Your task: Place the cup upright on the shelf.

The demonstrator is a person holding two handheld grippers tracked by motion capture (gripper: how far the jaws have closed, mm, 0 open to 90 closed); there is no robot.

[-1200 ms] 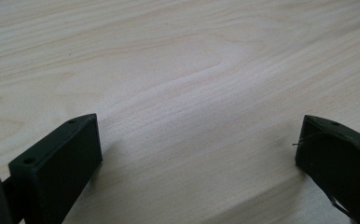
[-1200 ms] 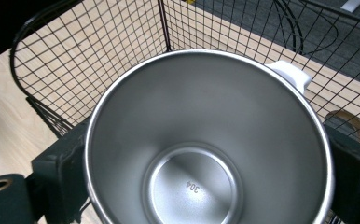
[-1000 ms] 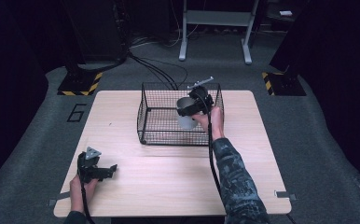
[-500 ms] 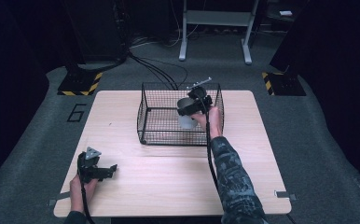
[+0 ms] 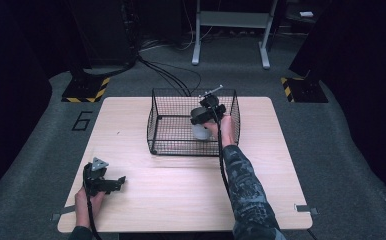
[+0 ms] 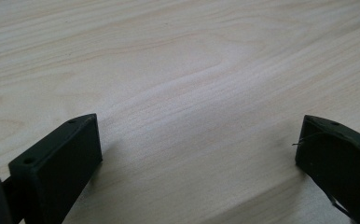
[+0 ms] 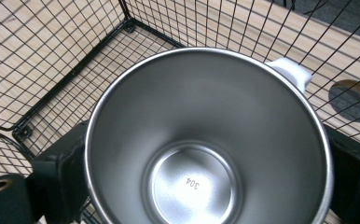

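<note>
1. High view: the right gripper [image 5: 201, 119] reaches into the wire basket [image 5: 156, 120], arm stretched forward, holding a cup [image 5: 200, 132]; the left gripper [image 5: 115, 182] rests low on the table [image 5: 181, 185].
2. Left gripper view: jaws spread wide over bare wood (nothing between them).
3. Right gripper view: jaws clamp the steel cup [image 7: 206, 140], its white handle [image 7: 292, 72] near the mesh.

left tongs [image 6: 197, 154] agape, right tongs [image 5: 201, 121] clamped

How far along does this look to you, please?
Done: the right tongs are shut on the steel cup and hold it inside the wire basket. In hand: lowering or placing it. Left: letting go. The left tongs rest open on the table.
</note>
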